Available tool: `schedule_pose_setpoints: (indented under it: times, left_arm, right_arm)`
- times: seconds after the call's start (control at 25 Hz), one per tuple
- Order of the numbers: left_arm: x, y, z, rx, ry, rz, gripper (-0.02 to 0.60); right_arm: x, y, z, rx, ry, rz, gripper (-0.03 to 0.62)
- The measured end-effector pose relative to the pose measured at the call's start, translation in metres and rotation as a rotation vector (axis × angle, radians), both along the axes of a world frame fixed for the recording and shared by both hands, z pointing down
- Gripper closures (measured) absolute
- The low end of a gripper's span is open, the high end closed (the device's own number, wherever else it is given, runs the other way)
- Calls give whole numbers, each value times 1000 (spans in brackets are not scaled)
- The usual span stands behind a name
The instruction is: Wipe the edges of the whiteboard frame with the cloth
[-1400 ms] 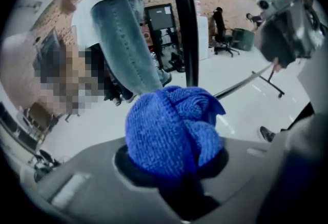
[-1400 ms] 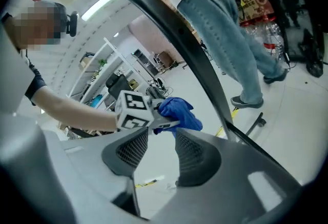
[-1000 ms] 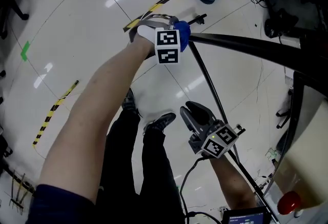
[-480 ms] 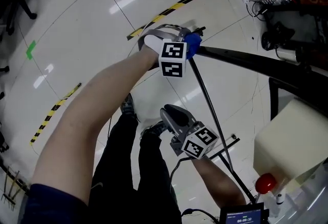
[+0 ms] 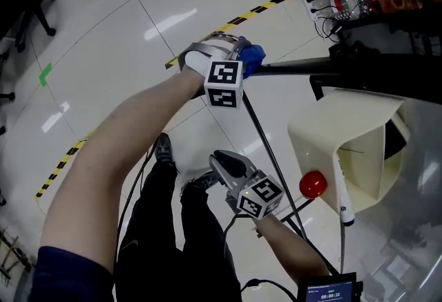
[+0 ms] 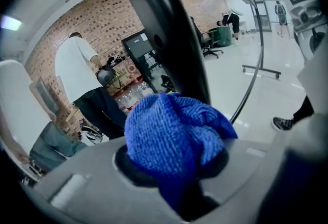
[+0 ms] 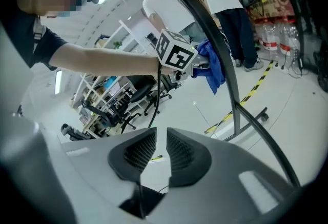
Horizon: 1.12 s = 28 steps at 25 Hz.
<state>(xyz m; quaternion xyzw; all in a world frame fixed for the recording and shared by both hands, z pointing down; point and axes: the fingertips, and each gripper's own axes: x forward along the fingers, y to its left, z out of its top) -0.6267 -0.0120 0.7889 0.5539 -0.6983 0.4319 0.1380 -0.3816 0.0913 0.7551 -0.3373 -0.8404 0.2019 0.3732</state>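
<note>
Blue cloth (image 6: 171, 133): bunched, clamped in the left gripper (image 5: 243, 54) fingers, against the black whiteboard frame (image 5: 297, 70).
Frame axis: one edge runs right from the cloth, another slopes down toward the right gripper (image 7: 160, 142).
Right gripper: fingers narrow, just been closing, nothing between them; well below the cloth.
Nearer: left.

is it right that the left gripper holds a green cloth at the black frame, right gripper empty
No: the cloth is blue, not green, as the left gripper view shows. The right gripper, whose jaws have just been closing, holds nothing.
</note>
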Motion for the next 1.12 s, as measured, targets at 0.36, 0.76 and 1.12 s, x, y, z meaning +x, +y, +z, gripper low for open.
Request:
schedule_pose_setpoints:
  times: [0.36,0.76,1.12]
  left_arm:
    - [0,6,-39,21,-72,-29,454]
    - [4,-9,-96,77,-68,56,454]
    - [8,-11,-154,239,-5,-16,453]
  right_arm:
    - [28,-4,-27,96,-53,12,542]
    - [41,31,-73,135,-80,-27,542]
    - [17,45,-111,161,-128,18,542]
